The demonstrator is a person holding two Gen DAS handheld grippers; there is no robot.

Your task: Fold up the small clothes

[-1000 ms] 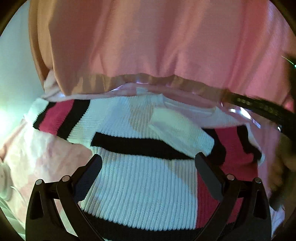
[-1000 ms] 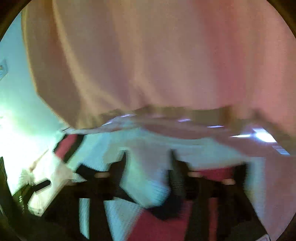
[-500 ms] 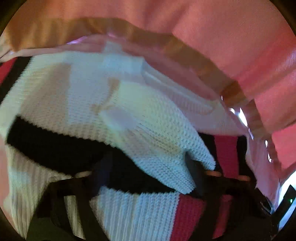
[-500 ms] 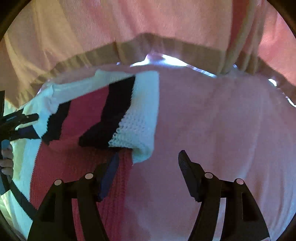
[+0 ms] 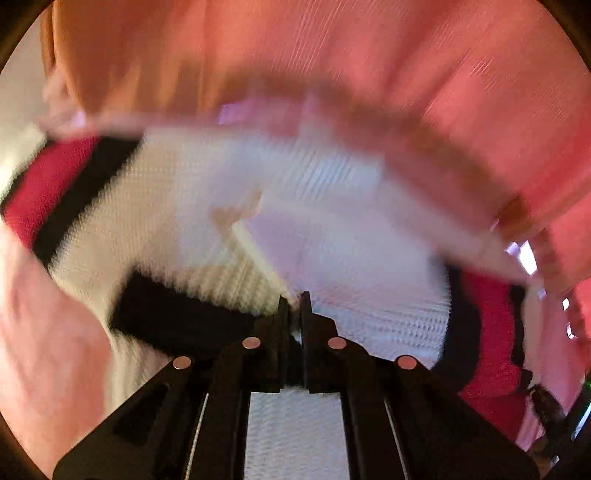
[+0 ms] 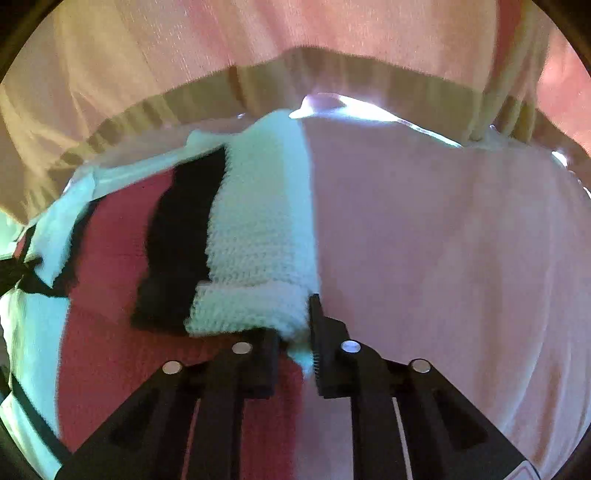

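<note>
A pale pink cloth (image 6: 443, 258) lies bare right of the knit sweater (image 6: 110, 258) spread on it; the person's pink top (image 6: 258, 37) hangs close behind. The right gripper (image 6: 295, 325) has just clenched the sweater's white cuff (image 6: 251, 306), the left gripper (image 5: 293, 306) a white fold.

The sweater (image 6: 122, 258) lies on the cloth (image 6: 443, 258), its sleeve (image 6: 258, 229) folded over its right side.

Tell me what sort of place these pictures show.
Probably a home, perhaps a bed or covered table used for folding laundry. A small striped knit sweater lies on a pale pink cloth, with pink fabric hanging behind. Little else shows, so this is a guess.
</note>
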